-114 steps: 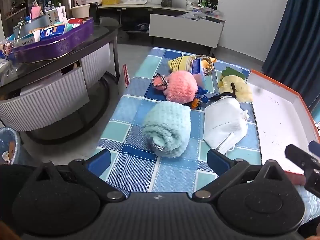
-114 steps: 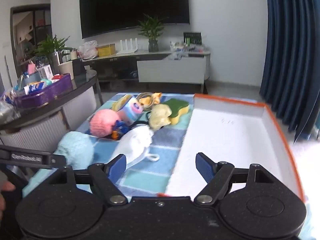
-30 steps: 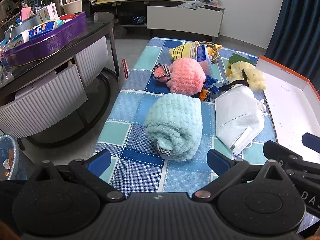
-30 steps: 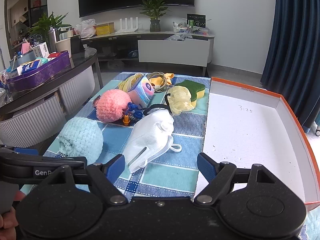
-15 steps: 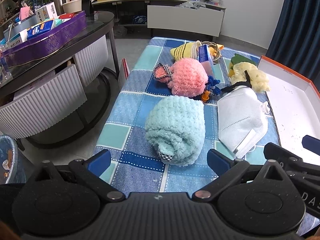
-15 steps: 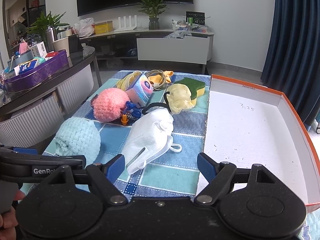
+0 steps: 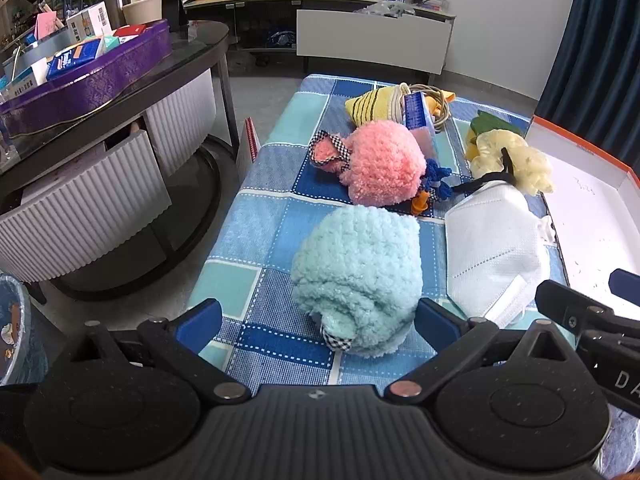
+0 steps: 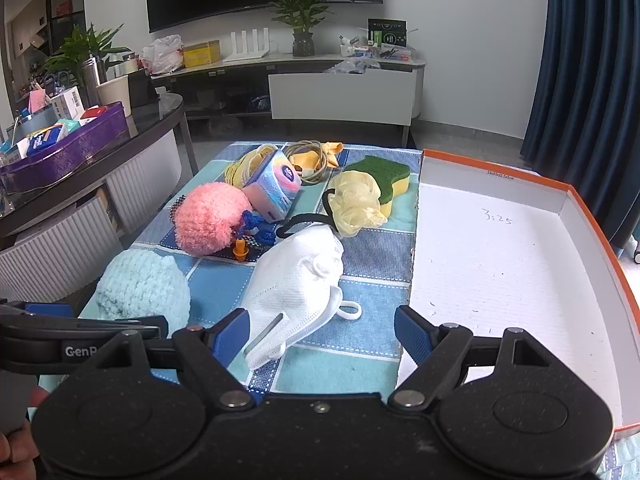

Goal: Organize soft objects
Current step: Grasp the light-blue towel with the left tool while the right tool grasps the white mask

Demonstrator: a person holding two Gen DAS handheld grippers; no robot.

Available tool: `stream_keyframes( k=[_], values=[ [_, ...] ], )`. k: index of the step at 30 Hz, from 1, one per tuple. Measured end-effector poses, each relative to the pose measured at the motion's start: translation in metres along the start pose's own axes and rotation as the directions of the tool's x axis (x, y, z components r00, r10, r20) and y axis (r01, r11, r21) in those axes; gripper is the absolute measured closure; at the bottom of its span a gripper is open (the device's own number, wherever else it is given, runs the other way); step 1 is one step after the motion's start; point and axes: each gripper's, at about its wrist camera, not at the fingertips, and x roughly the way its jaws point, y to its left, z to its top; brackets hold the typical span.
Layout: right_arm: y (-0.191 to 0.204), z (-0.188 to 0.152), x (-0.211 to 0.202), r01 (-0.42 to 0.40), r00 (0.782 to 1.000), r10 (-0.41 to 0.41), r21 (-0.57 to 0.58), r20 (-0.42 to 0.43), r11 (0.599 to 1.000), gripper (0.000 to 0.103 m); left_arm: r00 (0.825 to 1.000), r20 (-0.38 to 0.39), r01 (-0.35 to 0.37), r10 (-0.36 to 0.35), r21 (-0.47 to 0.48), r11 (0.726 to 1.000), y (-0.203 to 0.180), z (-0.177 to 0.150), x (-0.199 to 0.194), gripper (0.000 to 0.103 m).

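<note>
A rolled pale-blue fluffy towel (image 7: 360, 276) (image 8: 142, 286) lies on the blue checked cloth, its near end between the blue pads of my open left gripper (image 7: 318, 326). Behind it sit a pink fluffy towel (image 7: 380, 168) (image 8: 212, 218), a white face mask (image 7: 494, 256) (image 8: 300, 284), a yellow mesh puff (image 7: 516, 160) (image 8: 356, 200), a green-and-yellow sponge (image 8: 384, 176) and a tissue pack (image 8: 274, 188). My right gripper (image 8: 322, 334) is open just short of the mask's near edge. An orange-rimmed white box (image 8: 504, 272) (image 7: 592, 200) lies to the right.
A dark oval table (image 7: 120, 92) with a purple tray (image 7: 88, 76) of small packs stands to the left, with floor between it and the cloth. A TV cabinet (image 8: 340, 96) runs along the far wall and dark blue curtains (image 8: 592, 80) hang at the right.
Both grippers have moved forward and down toward the cloth. The blue towel's near end now sits between the left pads, and the mask is nearer the right gripper. Nothing has been taken hold of.
</note>
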Motion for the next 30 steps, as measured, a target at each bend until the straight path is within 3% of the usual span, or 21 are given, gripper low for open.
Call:
stream_keyframes(
  k=[10, 13, 15, 16, 21, 24, 27, 30],
  values=[
    [-0.003, 0.007, 0.016, -0.023, 0.999, 0.024, 0.028, -0.027, 0.999, 0.01, 0.998, 0.029, 0.048, -0.047, -0.015, 0.999, 0.003, 0.007, 0.014, 0.0],
    [-0.003, 0.013, 0.025, -0.035, 0.998, 0.036, 0.037, -0.042, 0.999, 0.01, 0.995, 0.04, 0.089, -0.088, -0.006, 0.996, 0.003, 0.008, 0.018, 0.013],
    [-0.002, 0.016, 0.033, -0.035, 0.998, 0.038, 0.047, -0.057, 0.998, 0.01, 0.992, 0.041, 0.121, -0.121, -0.002, 0.993, 0.002, 0.007, 0.02, 0.033],
    [-0.003, 0.018, 0.037, -0.043, 0.997, 0.047, 0.056, -0.065, 0.997, 0.01, 0.99, 0.038, 0.134, -0.134, 0.003, 0.991, 0.001, 0.006, 0.02, 0.037],
    [-0.011, 0.024, 0.053, -0.043, 0.994, 0.056, 0.142, -0.092, 0.989, 0.01, 0.987, 0.055, 0.148, -0.148, -0.001, 0.989, 0.005, 0.004, 0.018, 0.043],
    [-0.018, 0.026, 0.062, -0.102, 0.983, 0.13, 0.199, -0.132, 0.975, 0.01, 0.987, 0.057, 0.15, -0.15, -0.003, 0.989, 0.007, 0.003, 0.016, 0.044],
    [-0.015, 0.027, 0.072, -0.088, 0.98, 0.12, 0.201, -0.157, 0.976, 0.01, 0.988, 0.06, 0.144, -0.143, -0.011, 0.99, 0.009, 0.004, 0.015, 0.044],
    [-0.013, 0.028, 0.08, -0.129, 0.972, 0.165, 0.207, -0.167, 0.97, 0.013, 0.989, 0.057, 0.139, -0.138, -0.019, 0.99, 0.011, 0.004, 0.015, 0.044]
  ],
)
